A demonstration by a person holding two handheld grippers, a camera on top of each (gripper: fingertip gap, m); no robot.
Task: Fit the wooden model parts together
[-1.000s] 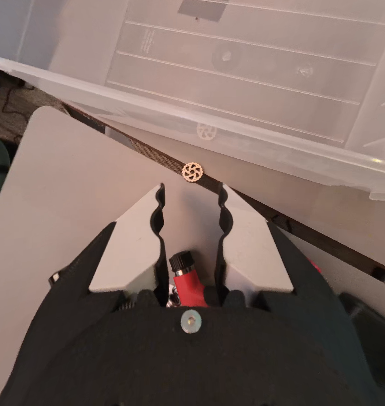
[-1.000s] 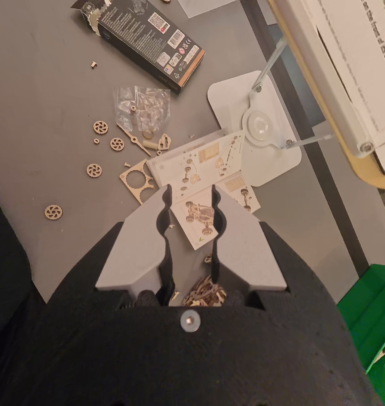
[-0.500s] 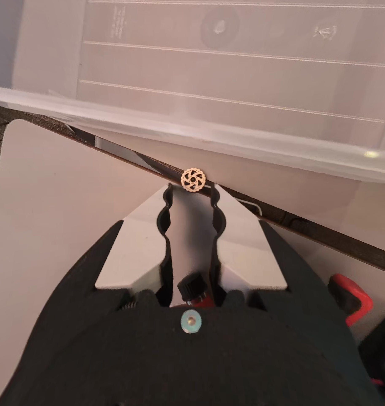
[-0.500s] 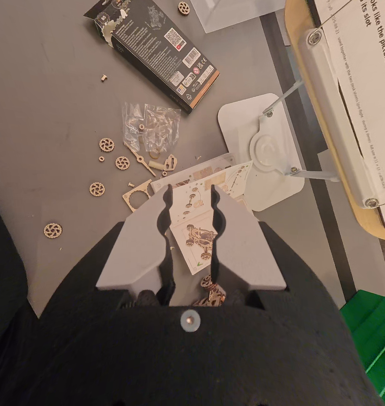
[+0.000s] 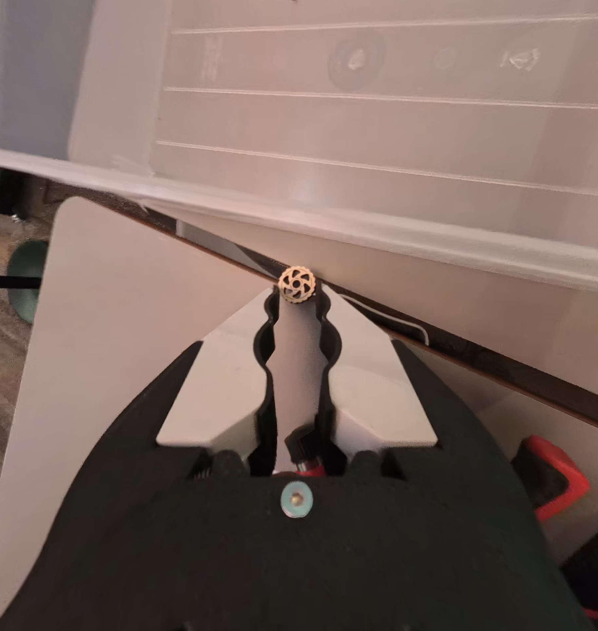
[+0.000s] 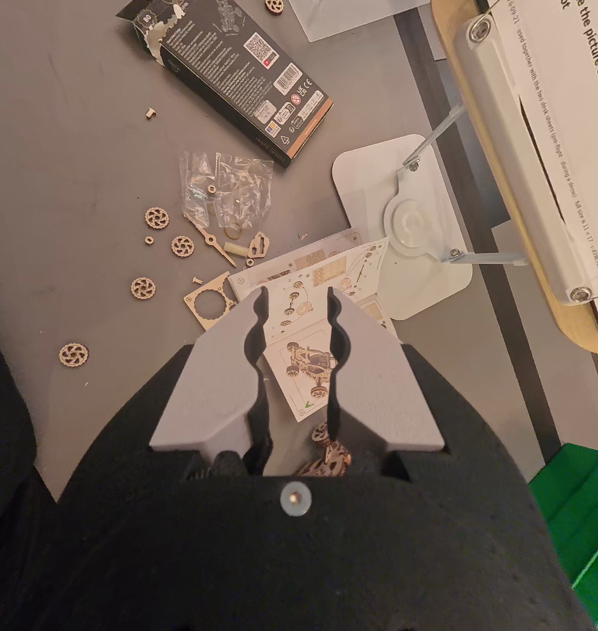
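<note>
In the left wrist view a small wooden toothed wheel (image 5: 296, 285) sits at the far edge of a white tabletop (image 5: 137, 324). My left gripper (image 5: 296, 295) has its two fingertips against the wheel's sides and is shut on it. In the right wrist view my right gripper (image 6: 295, 293) hangs over a folded instruction sheet (image 6: 301, 307). Nothing is between its tips. A partly built wooden model (image 6: 328, 454) shows deep between its fingers, against the right finger, and is carried along with the gripper. Several loose wooden wheels (image 6: 157, 217) lie on the grey table.
A clear plastic bin (image 5: 359, 119) stands just behind the wheel. A red and black tool (image 5: 546, 478) lies at the lower right. On the grey table are a black box (image 6: 236, 68), a plastic bag (image 6: 225, 187), a wooden cut-out frame (image 6: 207, 304) and a white stand base (image 6: 403, 222). Across from one pair of fingers to the other is roughly 60 cm.
My left gripper moved forward to the wheel and its jaws narrowed until the tips met it. My right gripper shifted over the table while the model stayed in the same place between its fingers.
</note>
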